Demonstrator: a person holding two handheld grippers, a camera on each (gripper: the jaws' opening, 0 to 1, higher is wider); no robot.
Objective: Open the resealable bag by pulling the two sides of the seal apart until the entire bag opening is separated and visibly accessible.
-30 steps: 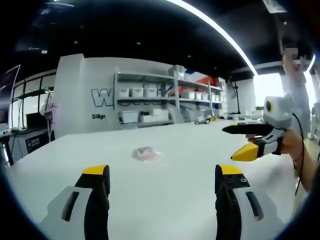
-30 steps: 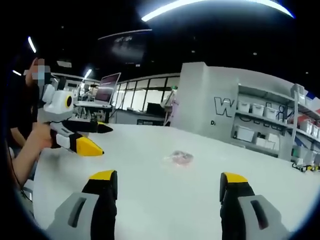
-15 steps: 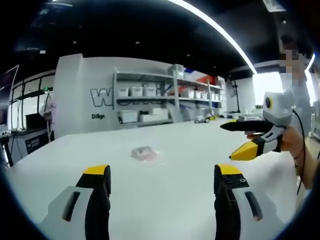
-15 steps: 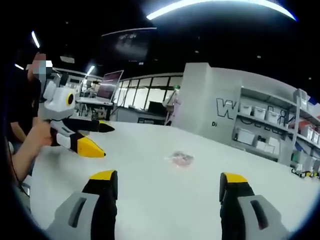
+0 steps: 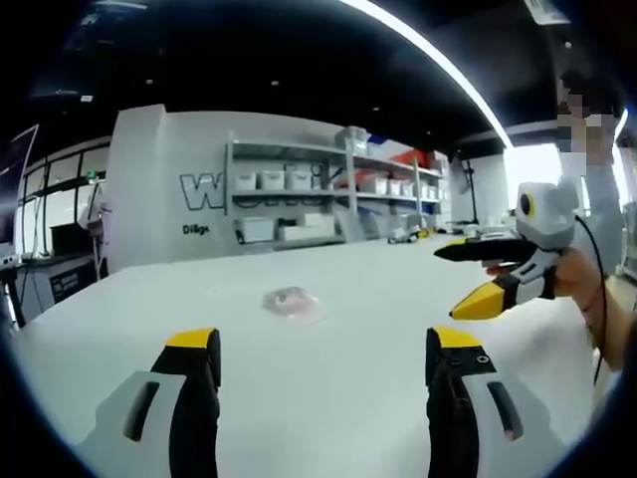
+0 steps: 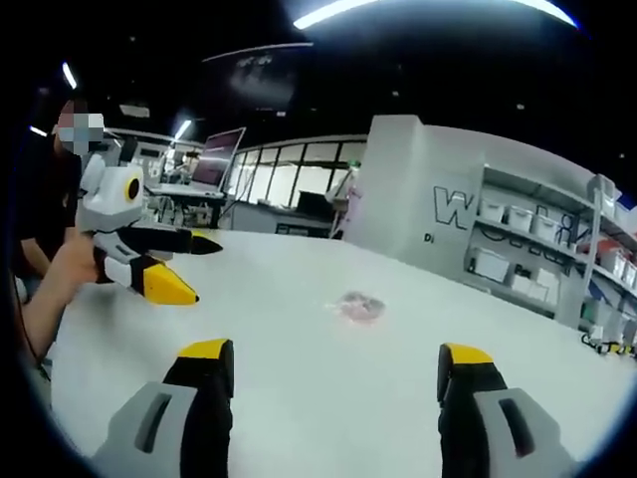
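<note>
Ahead, resealable bag flat on white table, far beyond both grippers, left gripper jaws spread wide, right gripper likewise, neither touching it.

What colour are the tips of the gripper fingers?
Yellow, over black fingers; clearest in the left gripper view, on the left gripper.

Bag: small, clear, pinkish contents, lying flat on white table, untouched; seal state indiscernible.
</note>
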